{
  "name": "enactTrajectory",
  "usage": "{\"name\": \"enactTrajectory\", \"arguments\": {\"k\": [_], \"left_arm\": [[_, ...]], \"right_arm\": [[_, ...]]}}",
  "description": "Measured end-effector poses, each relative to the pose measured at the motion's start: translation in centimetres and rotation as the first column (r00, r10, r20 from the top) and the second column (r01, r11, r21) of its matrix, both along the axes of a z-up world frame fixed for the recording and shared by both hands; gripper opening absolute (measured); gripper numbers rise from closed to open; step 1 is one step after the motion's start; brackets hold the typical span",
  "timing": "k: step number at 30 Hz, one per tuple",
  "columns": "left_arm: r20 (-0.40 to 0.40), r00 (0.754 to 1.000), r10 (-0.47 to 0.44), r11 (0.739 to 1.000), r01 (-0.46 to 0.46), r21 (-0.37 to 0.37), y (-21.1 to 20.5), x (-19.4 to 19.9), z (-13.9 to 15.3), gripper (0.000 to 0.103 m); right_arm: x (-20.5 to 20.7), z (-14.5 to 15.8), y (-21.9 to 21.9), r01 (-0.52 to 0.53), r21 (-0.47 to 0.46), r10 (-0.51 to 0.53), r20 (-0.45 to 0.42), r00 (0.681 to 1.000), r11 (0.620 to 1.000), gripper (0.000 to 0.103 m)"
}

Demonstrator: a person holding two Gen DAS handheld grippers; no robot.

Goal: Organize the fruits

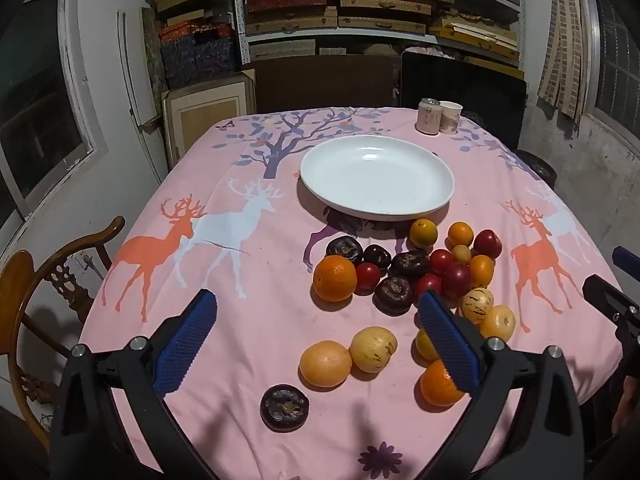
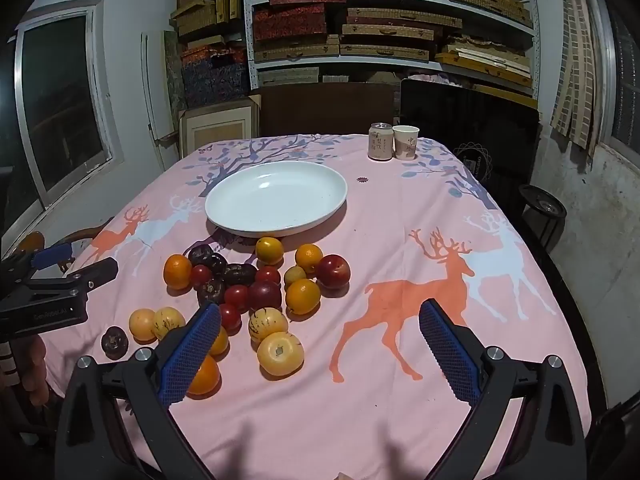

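A white plate [image 1: 424,148] [image 2: 320,172] stands empty on the pink tablecloth. In front of it lies a pile of fruit [image 1: 412,268] [image 2: 256,284]: oranges, red plums, dark purple fruits, striped yellow melons. A yellow fruit [image 1: 326,363], a pale striped melon [image 1: 373,349] and a dark fruit [image 1: 284,407] lie nearer. My left gripper [image 1: 318,340] is open and empty, hovering above these near fruits. My right gripper [image 2: 320,348] is open and empty, right of the pile, above a yellow fruit [image 2: 280,353].
A drink can [image 1: 429,116] [image 2: 380,141] and a paper cup [image 1: 450,117] [image 2: 405,142] stand at the table's far right. A wooden chair [image 1: 36,280] is at the left. Shelves of boxes fill the back wall.
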State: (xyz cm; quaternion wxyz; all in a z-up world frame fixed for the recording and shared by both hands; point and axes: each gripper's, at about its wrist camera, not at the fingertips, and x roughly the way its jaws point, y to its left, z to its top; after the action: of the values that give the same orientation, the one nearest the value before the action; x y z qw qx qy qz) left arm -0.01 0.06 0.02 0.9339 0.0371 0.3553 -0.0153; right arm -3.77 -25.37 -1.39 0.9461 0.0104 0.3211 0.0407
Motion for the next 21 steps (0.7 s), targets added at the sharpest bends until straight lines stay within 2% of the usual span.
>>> {"name": "enactTrajectory", "arguments": {"k": [21], "left_arm": [[-0.014,1.0,0.0,1.0,0.0,0.007,0.09,0.06,0.04,0.099]], "right_arm": [[0.49,-0.15,0.27,-0.002,-0.002,0.002,-0.007,1.0,1.0,0.099]]}}
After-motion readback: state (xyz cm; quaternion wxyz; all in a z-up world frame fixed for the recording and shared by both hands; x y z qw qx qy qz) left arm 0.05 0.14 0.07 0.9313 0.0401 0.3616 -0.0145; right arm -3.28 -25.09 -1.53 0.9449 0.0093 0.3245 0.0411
